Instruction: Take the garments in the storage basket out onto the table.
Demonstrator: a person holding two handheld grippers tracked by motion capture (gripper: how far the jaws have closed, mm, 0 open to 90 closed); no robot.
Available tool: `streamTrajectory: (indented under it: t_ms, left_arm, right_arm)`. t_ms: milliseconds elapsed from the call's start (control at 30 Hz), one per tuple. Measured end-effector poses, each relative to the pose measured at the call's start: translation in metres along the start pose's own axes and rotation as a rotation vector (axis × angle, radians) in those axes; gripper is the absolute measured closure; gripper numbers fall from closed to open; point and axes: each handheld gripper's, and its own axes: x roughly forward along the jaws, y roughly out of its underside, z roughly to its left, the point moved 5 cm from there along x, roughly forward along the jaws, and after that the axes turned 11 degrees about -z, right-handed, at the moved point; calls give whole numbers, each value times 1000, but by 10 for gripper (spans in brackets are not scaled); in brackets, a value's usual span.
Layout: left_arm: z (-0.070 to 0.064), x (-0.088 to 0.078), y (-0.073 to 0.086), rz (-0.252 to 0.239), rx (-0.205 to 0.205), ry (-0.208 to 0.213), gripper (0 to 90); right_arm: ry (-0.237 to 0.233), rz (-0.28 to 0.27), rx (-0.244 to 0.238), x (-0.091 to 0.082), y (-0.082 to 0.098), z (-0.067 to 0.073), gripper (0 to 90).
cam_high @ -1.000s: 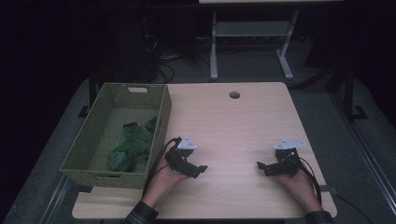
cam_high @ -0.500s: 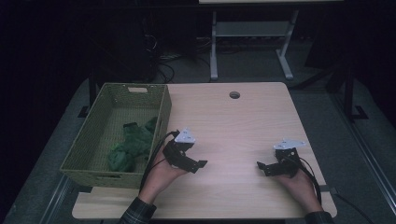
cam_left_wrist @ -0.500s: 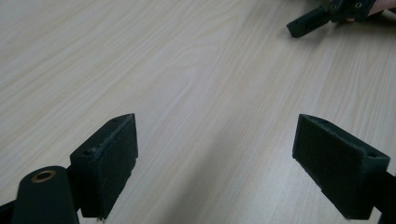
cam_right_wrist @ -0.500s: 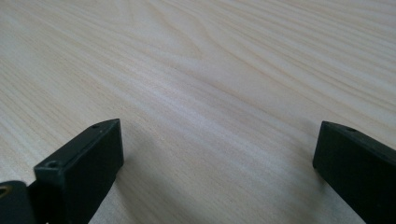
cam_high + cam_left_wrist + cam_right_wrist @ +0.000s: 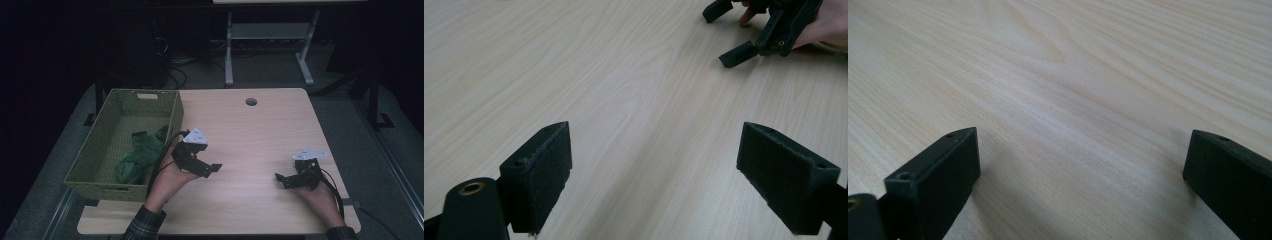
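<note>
Left hand-held gripper (image 5: 206,169), spread and holding nothing, now nearer the basket (image 5: 100,150) at 9 o'clock than before. Right hand-held gripper (image 5: 286,179) unmoved, spread over bare desk (image 5: 250,135).

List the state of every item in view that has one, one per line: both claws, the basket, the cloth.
Left claw: open, jaws wide apart, nothing between them, low over the table.
Right claw: open, holding nothing, low over the table.
Green basket: upright at the table's left edge, no lid.
Green cloth: crumpled, lying inside the basket, touched by neither claw.
</note>
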Motion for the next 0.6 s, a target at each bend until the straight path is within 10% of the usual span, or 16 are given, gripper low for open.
streamTrajectory:
  t_ms: [600]
  left_arm:
    - [19,-30,-6,24,-5,-14,145]
  right_arm:
    - [1,-2,-5,1,-1,-1,14]
